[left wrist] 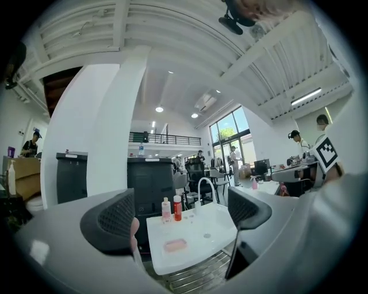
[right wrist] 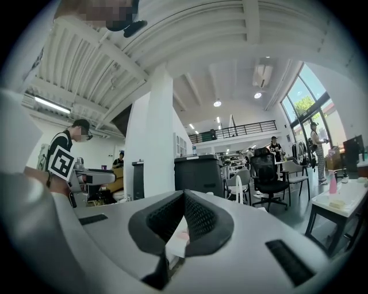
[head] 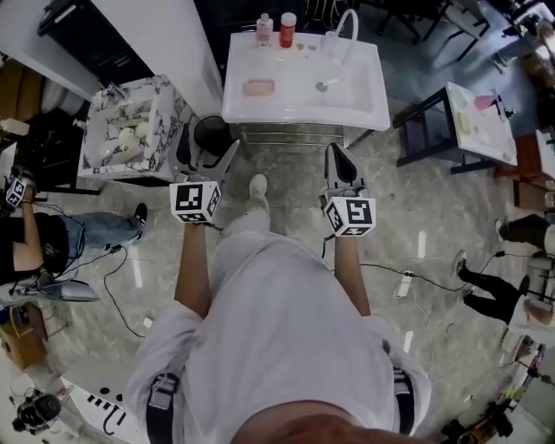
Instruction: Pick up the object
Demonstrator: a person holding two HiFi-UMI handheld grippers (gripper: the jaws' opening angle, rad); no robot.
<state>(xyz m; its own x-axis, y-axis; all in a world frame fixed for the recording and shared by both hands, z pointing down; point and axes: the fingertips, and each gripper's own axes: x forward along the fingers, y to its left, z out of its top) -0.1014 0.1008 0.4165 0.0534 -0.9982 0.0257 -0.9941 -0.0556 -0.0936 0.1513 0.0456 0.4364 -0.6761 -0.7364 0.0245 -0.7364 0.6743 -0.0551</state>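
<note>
A white washbasin top (head: 364,104) stands just ahead of me. On it lie a pink soap bar (head: 258,87), a pale bottle (head: 264,29) and a red bottle (head: 288,29) at the back, beside a curved tap (head: 347,26). My left gripper (head: 208,158) hangs in front of the basin's near left corner, jaws wide open and empty. In its own view my left gripper (left wrist: 181,215) frames the soap bar (left wrist: 175,245) and the bottles (left wrist: 171,209). My right gripper (head: 340,165) is shut, empty, short of the basin's front edge. Its fingertips meet in the right gripper view (right wrist: 184,198).
A marble-patterned box (head: 130,130) and a round black bin (head: 211,134) stand left of the basin. A dark side table with a white top (head: 473,121) is at the right. People stand at both sides, and cables and a power strip (head: 403,284) lie on the floor.
</note>
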